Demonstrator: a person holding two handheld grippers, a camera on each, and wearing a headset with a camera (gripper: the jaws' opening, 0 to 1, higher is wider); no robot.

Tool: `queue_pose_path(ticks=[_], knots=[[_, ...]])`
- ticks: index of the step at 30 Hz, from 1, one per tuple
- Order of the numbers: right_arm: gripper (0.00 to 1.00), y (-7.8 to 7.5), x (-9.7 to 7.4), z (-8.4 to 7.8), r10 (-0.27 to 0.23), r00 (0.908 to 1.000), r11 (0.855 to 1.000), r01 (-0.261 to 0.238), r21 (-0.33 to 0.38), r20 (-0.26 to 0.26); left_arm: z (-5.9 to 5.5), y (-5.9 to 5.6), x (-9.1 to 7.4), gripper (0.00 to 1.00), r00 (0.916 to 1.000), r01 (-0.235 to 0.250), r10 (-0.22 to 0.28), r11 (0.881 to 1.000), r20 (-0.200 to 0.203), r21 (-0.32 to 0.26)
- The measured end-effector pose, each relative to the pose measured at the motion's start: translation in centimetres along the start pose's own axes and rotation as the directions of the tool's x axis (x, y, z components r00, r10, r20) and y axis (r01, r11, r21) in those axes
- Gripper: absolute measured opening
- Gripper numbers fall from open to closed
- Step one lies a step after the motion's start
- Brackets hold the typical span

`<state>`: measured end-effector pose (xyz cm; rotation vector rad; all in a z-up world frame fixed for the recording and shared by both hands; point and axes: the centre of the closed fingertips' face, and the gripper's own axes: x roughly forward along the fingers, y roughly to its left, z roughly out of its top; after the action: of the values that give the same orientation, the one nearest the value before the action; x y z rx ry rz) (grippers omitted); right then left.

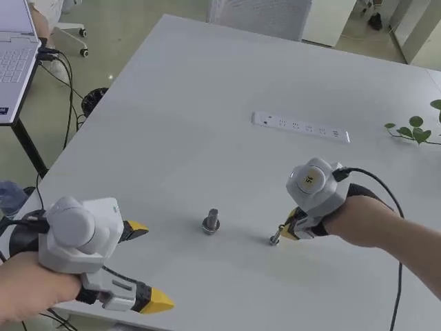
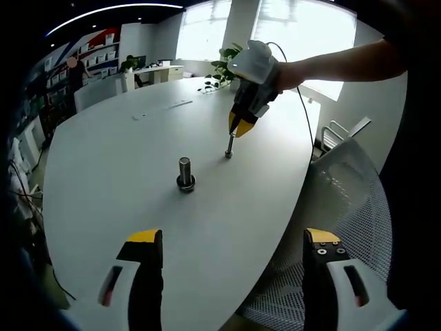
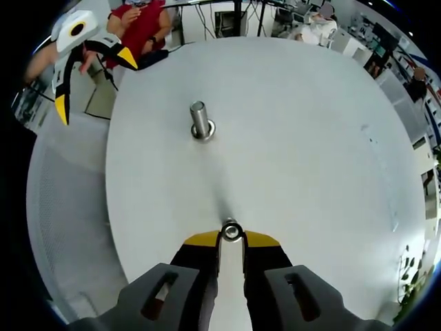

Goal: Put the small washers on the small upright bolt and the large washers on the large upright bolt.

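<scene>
The large upright bolt (image 1: 211, 221) (image 2: 185, 172) (image 3: 200, 118) stands mid-table with washers around its base. To its right is the thin small bolt (image 1: 275, 239) (image 2: 229, 146). My right gripper (image 1: 284, 233) (image 3: 233, 239) (image 2: 239, 126) has its yellow tips right at the top of the small bolt, shut on a small washer (image 3: 231, 231) that looks ringed around the bolt's tip. My left gripper (image 1: 150, 263) (image 2: 233, 238) (image 3: 94, 84) hangs wide open with nothing in it, near the table's front left edge and well short of the large bolt.
A white power strip (image 1: 300, 127) lies further back on the white table (image 1: 179, 117). A plant (image 1: 417, 129) sits at the right edge and a laptop (image 1: 14, 48) on a side desk at left. A mesh chair (image 2: 337, 200) stands beside the table.
</scene>
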<state>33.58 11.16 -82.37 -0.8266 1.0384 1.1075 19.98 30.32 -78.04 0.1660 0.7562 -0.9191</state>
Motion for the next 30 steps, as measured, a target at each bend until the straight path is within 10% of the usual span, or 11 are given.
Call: queue_pose_path(ticks=[30], knots=[[0.13, 0.2, 1.9, -0.4, 0.013, 0.9995, 1.0, -0.014, -0.023, -0.027, 0.3, 0.4, 0.4, 0.83, 0.9999, 0.008, -0.008, 1.0, 0.008, -0.003]])
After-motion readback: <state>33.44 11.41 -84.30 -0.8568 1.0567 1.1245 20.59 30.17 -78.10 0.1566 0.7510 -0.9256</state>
